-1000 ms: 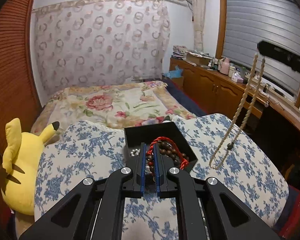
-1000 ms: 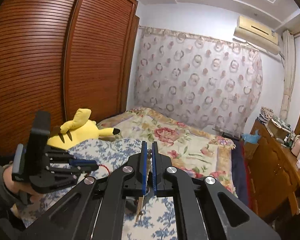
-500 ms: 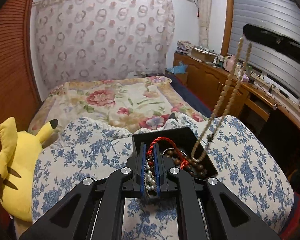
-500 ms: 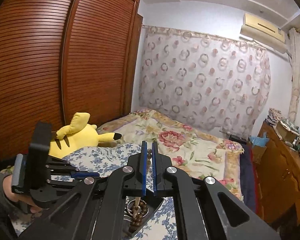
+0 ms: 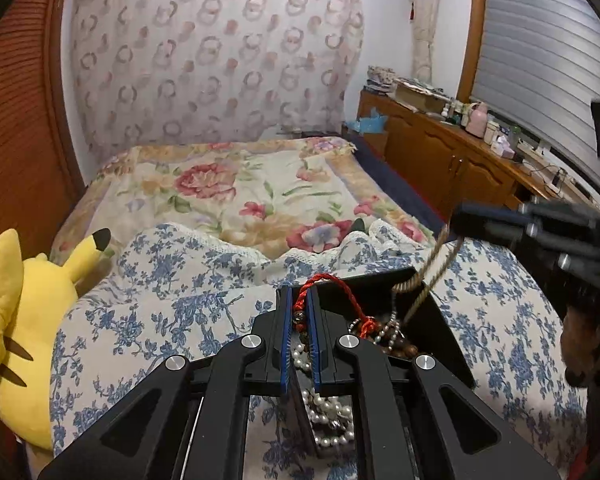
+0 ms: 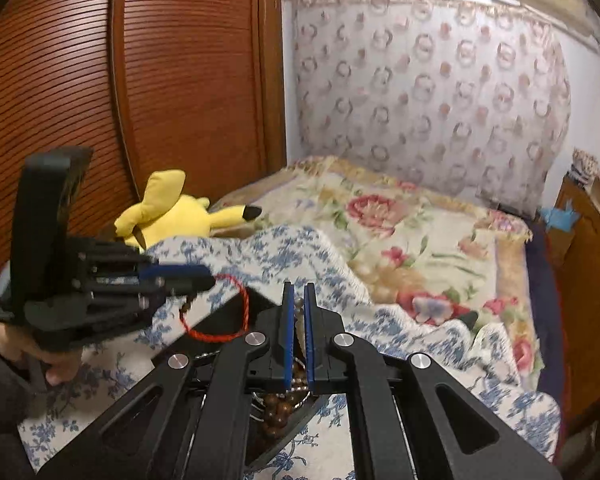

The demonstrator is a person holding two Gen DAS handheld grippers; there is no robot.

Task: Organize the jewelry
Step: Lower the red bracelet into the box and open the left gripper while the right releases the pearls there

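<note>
A black jewelry box (image 5: 432, 312) sits on the blue-flowered cloth (image 5: 172, 312) at the foot of the bed. It holds brown wooden beads (image 5: 400, 346), a pearl string (image 5: 328, 408) and a red cord bracelet (image 5: 340, 292). My left gripper (image 5: 299, 304) is shut on the red cord bracelet with its beads, at the box's near left corner. My right gripper (image 6: 298, 304) is shut on a long beige bead necklace (image 5: 436, 264), whose loop hangs down into the box. The right gripper shows at the right in the left wrist view (image 5: 460, 216). The left gripper shows at the left in the right wrist view (image 6: 204, 280).
A yellow plush toy (image 5: 24, 320) lies at the left edge of the bed. A flowered quilt (image 5: 236, 196) covers the bed beyond the cloth. A wooden wardrobe (image 6: 140, 100) stands to the left, a wooden sideboard (image 5: 452, 160) with clutter to the right.
My right gripper has come down from high on the right, and the beige necklace has lowered into the box. My left gripper has moved closer over the box's near edge.
</note>
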